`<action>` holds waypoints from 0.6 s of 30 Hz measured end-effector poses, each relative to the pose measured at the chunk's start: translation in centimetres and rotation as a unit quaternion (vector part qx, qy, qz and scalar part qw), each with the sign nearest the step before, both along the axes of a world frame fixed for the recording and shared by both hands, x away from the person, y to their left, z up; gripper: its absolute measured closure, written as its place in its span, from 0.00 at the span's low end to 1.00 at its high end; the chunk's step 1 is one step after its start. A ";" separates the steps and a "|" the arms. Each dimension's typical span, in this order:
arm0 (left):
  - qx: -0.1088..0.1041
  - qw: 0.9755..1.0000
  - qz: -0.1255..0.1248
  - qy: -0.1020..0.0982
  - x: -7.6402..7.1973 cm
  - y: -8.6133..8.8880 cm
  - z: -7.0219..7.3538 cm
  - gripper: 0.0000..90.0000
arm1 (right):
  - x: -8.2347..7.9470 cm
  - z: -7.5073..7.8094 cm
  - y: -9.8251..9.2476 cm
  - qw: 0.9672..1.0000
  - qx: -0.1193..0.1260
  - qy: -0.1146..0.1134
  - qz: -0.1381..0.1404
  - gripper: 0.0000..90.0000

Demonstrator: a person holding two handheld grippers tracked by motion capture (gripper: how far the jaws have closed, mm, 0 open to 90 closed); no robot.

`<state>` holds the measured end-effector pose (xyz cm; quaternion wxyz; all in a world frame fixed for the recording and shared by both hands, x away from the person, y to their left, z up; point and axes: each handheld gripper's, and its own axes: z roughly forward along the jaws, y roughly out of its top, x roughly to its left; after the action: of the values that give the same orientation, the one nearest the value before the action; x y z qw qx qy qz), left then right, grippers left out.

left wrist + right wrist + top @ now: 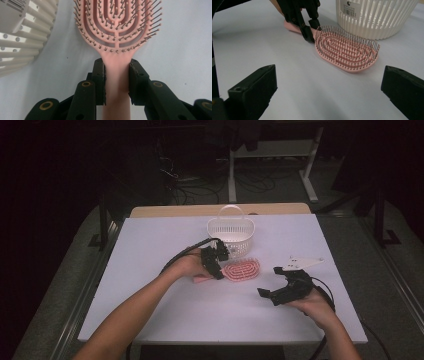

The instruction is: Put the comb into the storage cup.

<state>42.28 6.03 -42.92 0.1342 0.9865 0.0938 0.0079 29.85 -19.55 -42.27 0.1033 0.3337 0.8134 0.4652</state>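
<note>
A pink hairbrush (243, 270) lies bristles-up on the white table (150, 270), just in front of a white slatted basket (231, 234). My left gripper (219, 269) is shut on the brush's handle where it meets the head. In the left gripper view the two pads (100, 75) press both sides of the pink handle (117, 82), with the brush head (117, 22) ahead. My right gripper (270, 281) stands open to the right of the brush, jaws wide apart and nothing between them (329, 82). Its view faces the brush (347, 50) and the left gripper (308, 27).
The basket (374, 17) has a hoop handle and stands upright behind the brush head; its wall (17, 37) is close on the left of the left gripper view. The table's far edge meets a wooden board (220, 210). Desk legs and cables sit on the dark floor beyond.
</note>
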 end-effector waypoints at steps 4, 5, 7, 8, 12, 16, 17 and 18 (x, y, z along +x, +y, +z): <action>-0.008 1.000 0.003 0.000 -0.1 0.3 0.3 0.79 | 0.0 0.0 0.0 1.000 -0.001 0.000 0.000 0.00; -0.012 1.000 0.005 0.001 -0.2 0.4 0.5 0.79 | 0.0 0.0 0.0 1.000 -0.001 0.000 0.000 0.00; -0.017 1.000 0.007 0.000 -0.2 0.6 0.7 0.79 | 0.0 0.0 0.0 1.000 -0.001 0.000 0.000 0.00; -0.020 1.000 0.007 -0.001 -0.2 0.7 0.8 0.79 | 0.0 0.0 0.0 1.000 -0.001 0.000 0.000 0.00; -0.031 0.999 0.009 0.002 -0.2 1.1 1.2 0.79 | 0.0 0.0 0.0 1.000 -0.001 0.000 0.000 0.00; -0.043 0.999 0.011 0.006 -0.3 1.5 1.6 0.79 | 0.0 0.0 0.0 1.000 -0.001 0.000 0.000 0.00; -0.046 0.999 0.012 0.005 -0.3 1.6 1.6 0.79 | 0.0 0.0 0.0 1.000 -0.001 0.000 0.000 0.00; -0.049 0.999 0.012 0.004 -0.3 1.7 1.7 0.79 | 0.0 0.0 0.0 1.000 -0.001 0.000 0.000 0.00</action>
<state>41.95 7.75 -41.23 0.1814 0.9777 0.1060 0.0009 29.87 -19.54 -42.28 0.1038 0.3337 0.8139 0.4642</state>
